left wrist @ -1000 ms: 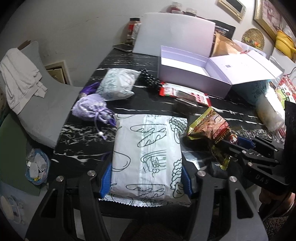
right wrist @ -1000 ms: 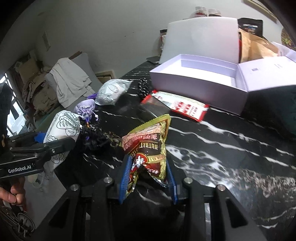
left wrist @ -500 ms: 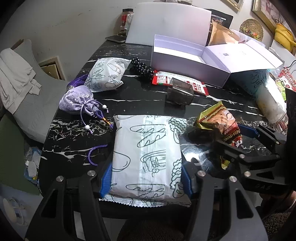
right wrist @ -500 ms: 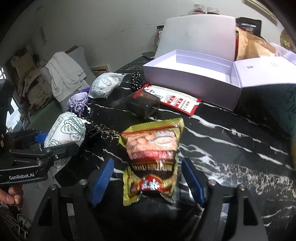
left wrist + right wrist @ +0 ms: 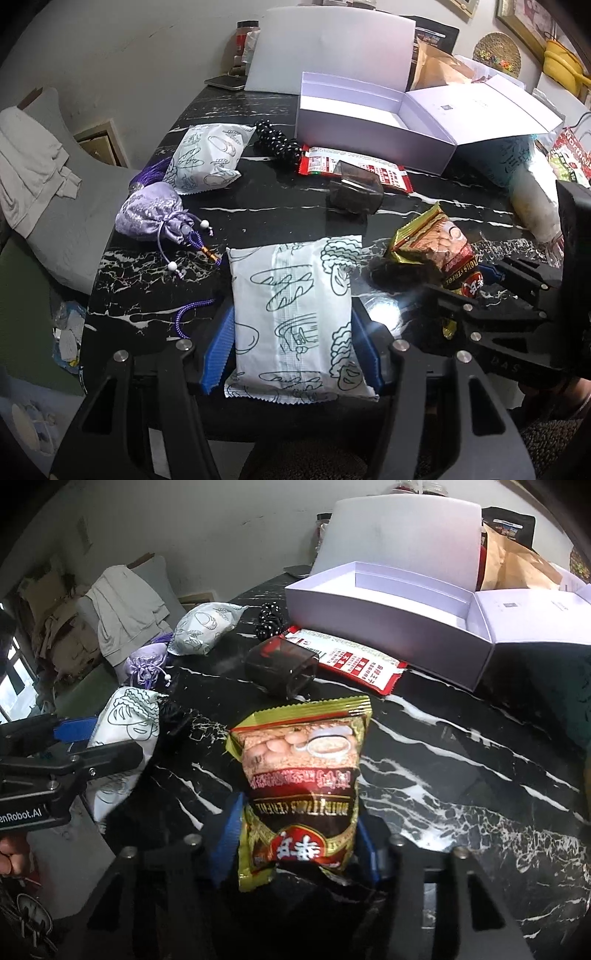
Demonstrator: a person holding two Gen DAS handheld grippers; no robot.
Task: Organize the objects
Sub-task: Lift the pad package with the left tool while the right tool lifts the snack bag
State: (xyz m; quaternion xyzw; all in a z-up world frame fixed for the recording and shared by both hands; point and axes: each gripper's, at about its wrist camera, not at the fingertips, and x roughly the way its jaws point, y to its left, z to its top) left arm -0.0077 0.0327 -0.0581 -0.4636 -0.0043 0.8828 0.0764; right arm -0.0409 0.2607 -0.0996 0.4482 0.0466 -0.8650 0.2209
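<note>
My left gripper (image 5: 291, 347) is shut on a white packet printed with bread drawings (image 5: 295, 306), held over the near edge of the black marble table (image 5: 280, 221). My right gripper (image 5: 295, 834) is shut on a gold and red cereal snack bag (image 5: 303, 775), held above the table; the bag also shows in the left wrist view (image 5: 436, 251). An open lavender box (image 5: 354, 122) stands at the back of the table, its inside showing nothing; it also shows in the right wrist view (image 5: 388, 605).
On the table lie a second white packet (image 5: 207, 158), a purple drawstring pouch (image 5: 155, 214), black beads (image 5: 277, 142), a red sachet (image 5: 358, 170) and a dark clear cup on its side (image 5: 356, 192). Bags crowd the right end. A chair with cloth (image 5: 33, 162) stands left.
My right gripper opened around the snack bag half a second ago and has shut on it again. Both grippers have drawn back and risen a little. The left grip is unchanged.
</note>
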